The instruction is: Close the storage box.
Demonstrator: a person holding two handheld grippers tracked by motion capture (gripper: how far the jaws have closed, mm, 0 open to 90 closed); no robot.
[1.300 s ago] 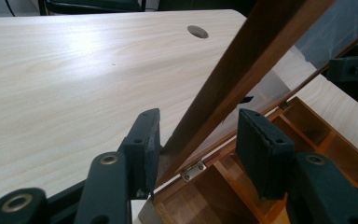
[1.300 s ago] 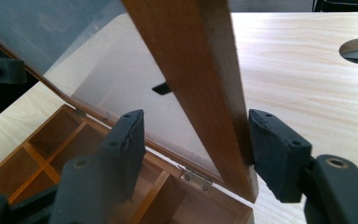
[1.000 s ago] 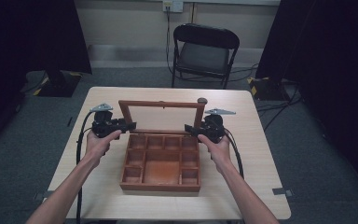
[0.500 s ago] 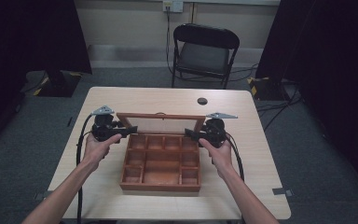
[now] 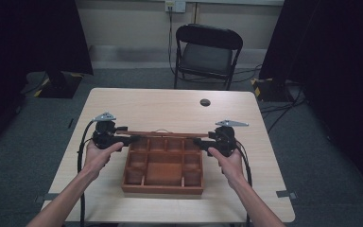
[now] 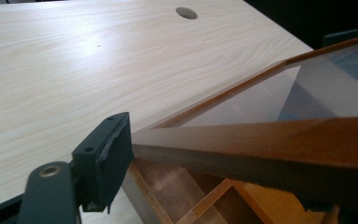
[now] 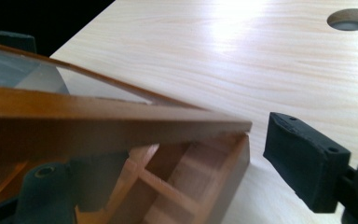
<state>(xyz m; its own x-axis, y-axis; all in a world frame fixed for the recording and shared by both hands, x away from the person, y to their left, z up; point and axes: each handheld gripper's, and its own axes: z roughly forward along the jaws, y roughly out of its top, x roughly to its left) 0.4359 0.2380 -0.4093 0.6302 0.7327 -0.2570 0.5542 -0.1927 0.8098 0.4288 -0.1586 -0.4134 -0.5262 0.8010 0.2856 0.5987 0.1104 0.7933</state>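
A pale wood-grain bench (image 5: pixel 137 109) carries a brown wooden compartment box (image 5: pixel 163 172) near its front edge. A round cable hole (image 5: pixel 205 102) sits toward the far side.

A wooden box (image 5: pixel 163 169) is sitting on the table (image 5: pixel 146 106) near its front edge, its compartments lying open to the camera. Its lid (image 5: pixel 163 134) is standing low over the box's far edge, with the left gripper (image 5: pixel 131 139) and the right gripper (image 5: pixel 199 142) meeting its two ends. A chair (image 5: pixel 208 52) is standing on the floor beyond the table's far edge.
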